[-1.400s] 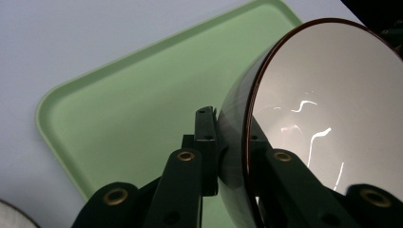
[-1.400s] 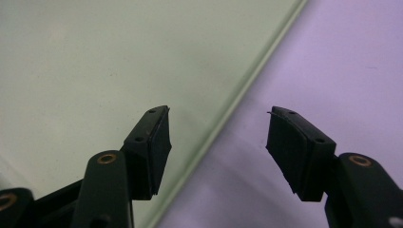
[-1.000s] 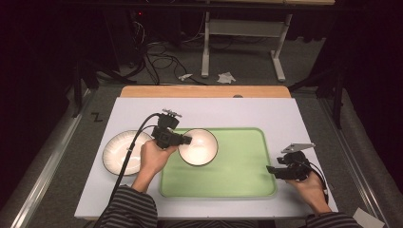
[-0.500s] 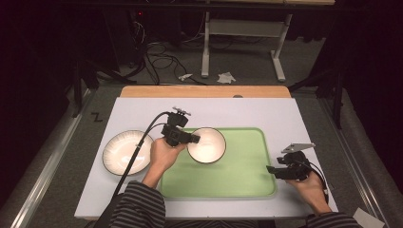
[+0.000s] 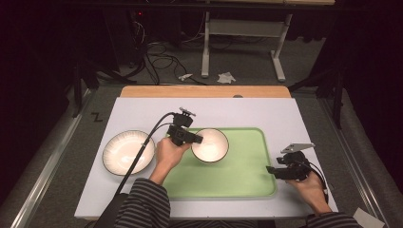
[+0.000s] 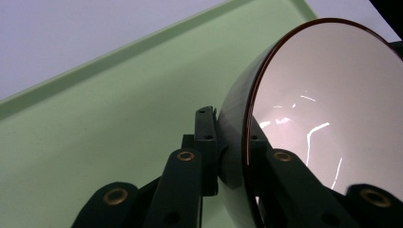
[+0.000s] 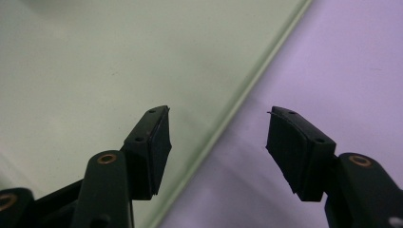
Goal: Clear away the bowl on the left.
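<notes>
White table (image 5: 294,118) in a dark room, green tray (image 5: 247,178) on top. Bowl (image 5: 211,145) over the tray's left part: rigid, glazed, likely slippery and breakable; best pinched at the rim. Rim clamped between closed left gripper (image 6: 233,156) jaws, one pad inside. Right gripper (image 7: 216,137) wide open, empty, over the tray's edge. Plate (image 5: 127,152) left of the tray.

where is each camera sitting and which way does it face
High view: above the person's side, facing forward and down on the table; forearms, hands and both grippers show.
Left gripper view: rides the left gripper, looking along its jaws clamped on the bowl rim.
Right gripper view: rides the right gripper, looking down past its open jaws.
Shared: the green tray lies in all three; the bowl in the first two.
</notes>
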`<state>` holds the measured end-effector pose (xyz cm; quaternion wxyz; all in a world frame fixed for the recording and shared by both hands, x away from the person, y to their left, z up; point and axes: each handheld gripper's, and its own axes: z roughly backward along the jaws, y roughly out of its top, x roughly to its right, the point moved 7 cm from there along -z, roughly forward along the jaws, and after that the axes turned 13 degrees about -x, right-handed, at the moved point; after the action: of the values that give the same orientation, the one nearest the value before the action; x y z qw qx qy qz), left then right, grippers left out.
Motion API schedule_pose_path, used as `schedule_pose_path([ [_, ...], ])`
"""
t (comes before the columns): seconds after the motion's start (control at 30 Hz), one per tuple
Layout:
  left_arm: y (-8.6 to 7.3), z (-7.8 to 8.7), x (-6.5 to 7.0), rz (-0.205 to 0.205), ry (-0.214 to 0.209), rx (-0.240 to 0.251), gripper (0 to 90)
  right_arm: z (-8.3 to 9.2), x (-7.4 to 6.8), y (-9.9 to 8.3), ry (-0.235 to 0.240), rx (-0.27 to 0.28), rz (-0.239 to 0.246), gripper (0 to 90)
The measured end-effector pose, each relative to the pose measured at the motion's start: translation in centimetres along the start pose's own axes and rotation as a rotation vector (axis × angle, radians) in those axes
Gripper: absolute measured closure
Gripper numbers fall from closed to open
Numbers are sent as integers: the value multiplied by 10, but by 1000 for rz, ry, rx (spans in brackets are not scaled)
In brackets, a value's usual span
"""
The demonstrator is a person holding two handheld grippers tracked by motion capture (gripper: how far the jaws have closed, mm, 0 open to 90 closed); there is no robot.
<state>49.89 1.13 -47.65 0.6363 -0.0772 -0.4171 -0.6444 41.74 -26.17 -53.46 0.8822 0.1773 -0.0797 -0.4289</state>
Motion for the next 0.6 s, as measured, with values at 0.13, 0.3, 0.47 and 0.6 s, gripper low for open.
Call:
schedule_pose_path([
  [0.13, 1, -7, -3, 9, 7, -6, 823, 0, -1, 0, -1, 1, -4, 417],
  [0.3, 0, -19, -9, 21, 32, -7, 822, 0, -1, 0, -1, 1, -4, 417],
  [0.47, -3, -30, -15, 25, 55, -17, 822, -1, -1, 0, -1, -4, 0, 417],
  [0.6, -4, -35, -17, 27, 65, -22, 820, 0, -1, 0, -1, -1, -1, 417],
])
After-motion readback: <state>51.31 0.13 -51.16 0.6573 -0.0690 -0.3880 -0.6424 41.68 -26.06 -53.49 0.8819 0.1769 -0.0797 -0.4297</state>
